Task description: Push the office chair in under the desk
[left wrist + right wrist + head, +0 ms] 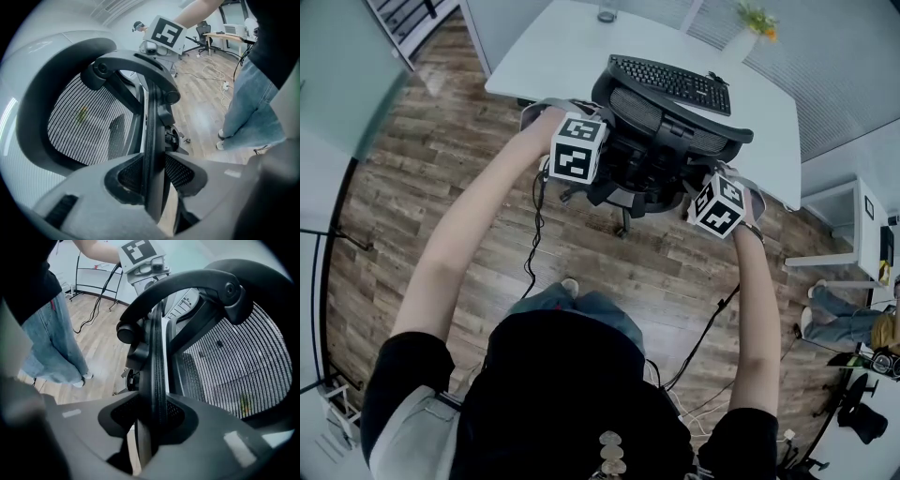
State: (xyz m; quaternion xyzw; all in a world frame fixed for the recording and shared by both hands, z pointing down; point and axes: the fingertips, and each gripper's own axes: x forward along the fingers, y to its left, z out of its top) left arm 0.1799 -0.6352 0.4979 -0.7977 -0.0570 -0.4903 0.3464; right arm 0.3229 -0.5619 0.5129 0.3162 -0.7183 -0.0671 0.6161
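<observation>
A black mesh office chair [670, 117] stands against the white desk [544, 56], its backrest towards me and its seat hidden beneath the backrest and the desk edge. My left gripper [581, 155] holds the backrest's left side and my right gripper [717, 202] holds its right side. In the left gripper view my left gripper [154, 176] has its jaws pressed on the thin black rim of the backrest frame [154, 117]. My right gripper [152, 416] clamps the ribbed rim of the frame [157, 362] in the same way, with the mesh [234, 366] beside it.
On the desk lie a black keyboard [670, 82], a vase with flowers [745, 33] and a glass [607, 14]. Cables [534, 244] trail over the wood floor. A white cabinet [853, 225] and a seated person's legs [839, 314] are at the right.
</observation>
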